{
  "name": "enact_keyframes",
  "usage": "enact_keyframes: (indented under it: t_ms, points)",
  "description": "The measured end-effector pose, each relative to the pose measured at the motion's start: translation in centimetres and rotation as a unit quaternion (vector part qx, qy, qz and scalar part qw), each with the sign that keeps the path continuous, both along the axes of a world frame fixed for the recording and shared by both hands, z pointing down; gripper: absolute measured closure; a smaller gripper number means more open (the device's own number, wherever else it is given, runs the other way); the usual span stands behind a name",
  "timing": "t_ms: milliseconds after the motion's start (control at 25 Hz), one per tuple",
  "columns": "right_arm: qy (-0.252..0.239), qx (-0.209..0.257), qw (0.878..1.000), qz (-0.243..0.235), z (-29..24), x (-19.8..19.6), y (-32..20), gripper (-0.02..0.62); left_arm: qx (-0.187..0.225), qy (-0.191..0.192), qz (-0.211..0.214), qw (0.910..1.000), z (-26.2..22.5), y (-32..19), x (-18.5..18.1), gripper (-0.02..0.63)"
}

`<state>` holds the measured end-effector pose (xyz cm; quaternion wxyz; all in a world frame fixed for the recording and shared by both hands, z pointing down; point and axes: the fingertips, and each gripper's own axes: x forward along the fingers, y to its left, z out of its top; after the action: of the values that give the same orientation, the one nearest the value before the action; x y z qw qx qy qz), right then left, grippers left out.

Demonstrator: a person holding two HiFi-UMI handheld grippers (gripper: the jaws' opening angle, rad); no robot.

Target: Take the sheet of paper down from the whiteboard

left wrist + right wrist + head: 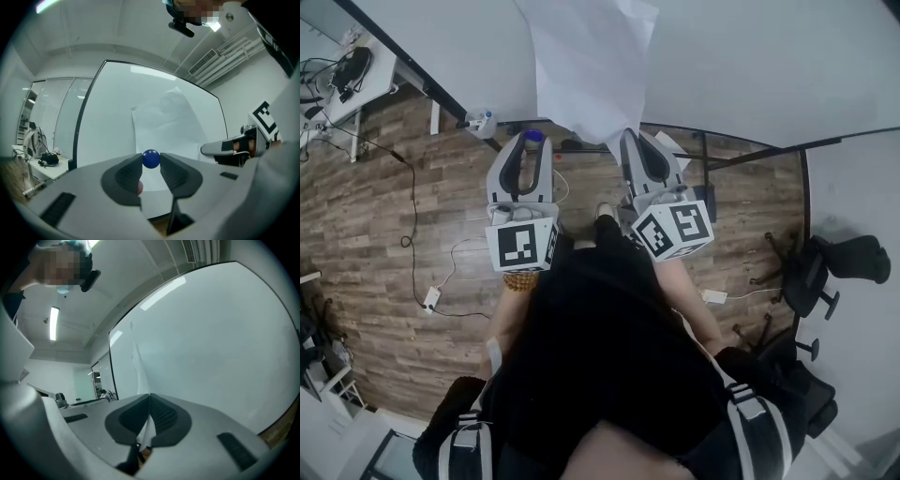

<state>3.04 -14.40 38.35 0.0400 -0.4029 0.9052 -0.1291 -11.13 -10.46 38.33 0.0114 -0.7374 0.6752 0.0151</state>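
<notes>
A white sheet of paper (592,66) hangs down the whiteboard (750,56), with its lower part curling away from the board. My right gripper (632,139) is shut on the sheet's lower right edge; in the right gripper view the paper (139,366) runs up from the closed jaws of the right gripper (149,400). My left gripper (532,142) holds a round blue magnet (534,137) at its tips, beside the sheet's lower left. In the left gripper view the magnet (151,158) sits pinched between both fingertips of the left gripper (151,161), in front of the paper (164,126).
The whiteboard's frame and foot (712,159) stand on a wooden floor (403,187). A desk with cables (347,80) is at the far left, an office chair (834,267) at the right. A small white object (483,120) sits at the board's lower left corner.
</notes>
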Motion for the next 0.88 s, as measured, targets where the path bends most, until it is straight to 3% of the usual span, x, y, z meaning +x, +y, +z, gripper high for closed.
enact_keyframes:
  t_ms: [400, 880]
  points:
    - [0.012, -0.003, 0.999, -0.048, -0.2, -0.3, -0.1, 0.598, -0.001, 0.0, 0.003, 1.0, -0.2, -0.3, 0.3, 0.482]
    - [-0.009, -0.011, 0.999, -0.053, -1.1, 1.0, -1.5, 0.598, 0.002, -0.001, 0.004, 1.0, -0.5, -1.0, 0.5, 0.482]
